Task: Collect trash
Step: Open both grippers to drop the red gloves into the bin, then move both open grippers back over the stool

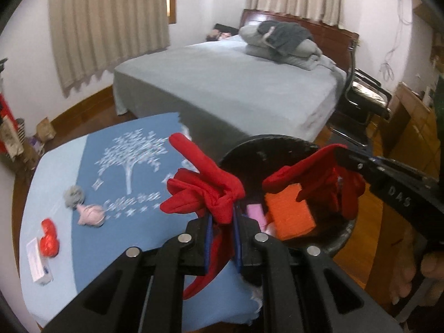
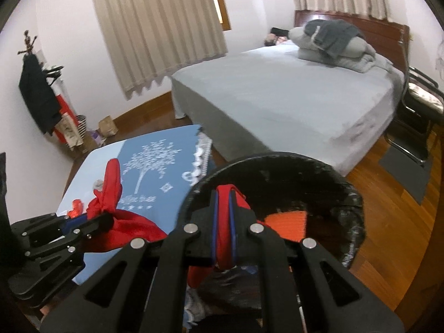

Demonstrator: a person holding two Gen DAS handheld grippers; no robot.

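Red bag (image 1: 219, 191) is pinched in both closed jaws above black bin (image 1: 277, 144).

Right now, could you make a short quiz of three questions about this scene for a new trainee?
1. True or false: both grippers are shut on red bag handles.
2. What orange thing lies inside the black bin?
3. Which item is on the blue cloth? A) a banana B) a pink wad C) a cup

Key:
1. True: the left gripper and the right gripper each pinch a red handle.
2. An orange sponge.
3. B
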